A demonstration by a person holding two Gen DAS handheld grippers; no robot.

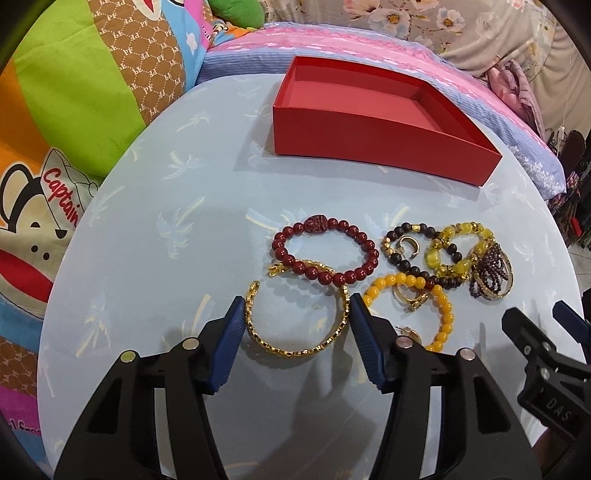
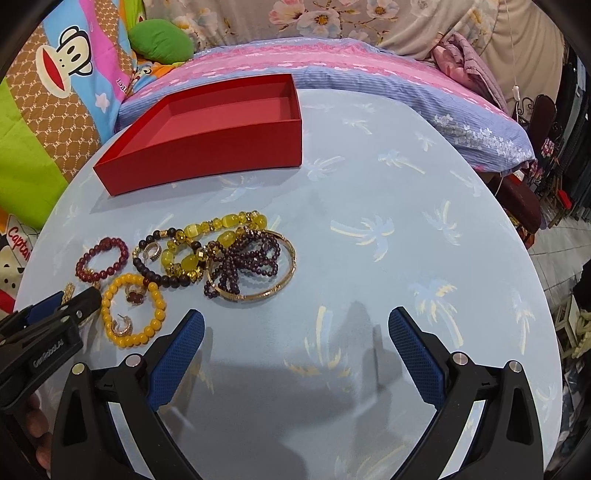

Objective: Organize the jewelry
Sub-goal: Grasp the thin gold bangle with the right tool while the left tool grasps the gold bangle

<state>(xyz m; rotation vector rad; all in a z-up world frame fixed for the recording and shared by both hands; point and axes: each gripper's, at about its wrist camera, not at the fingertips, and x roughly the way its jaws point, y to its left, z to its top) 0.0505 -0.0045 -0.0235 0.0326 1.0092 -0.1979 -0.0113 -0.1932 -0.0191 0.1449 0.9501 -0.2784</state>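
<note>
Fingers [image 1: 236, 328] of the left gripper [image 1: 295, 314] stand half spread, flanking the gold bangle [image 1: 295, 325] on the near table [image 1: 155, 229], not yet pinching. Stiff, light and slippery, it seems best gripped across its band. Right gripper [image 2: 295, 332] gapes, holding nothing.

A home bedroom: a table [image 2: 369, 229] pushed against a bed [image 2: 332, 62] with patterned pillows [image 1: 74, 92] and floral bedding [image 2: 369, 18]
</note>
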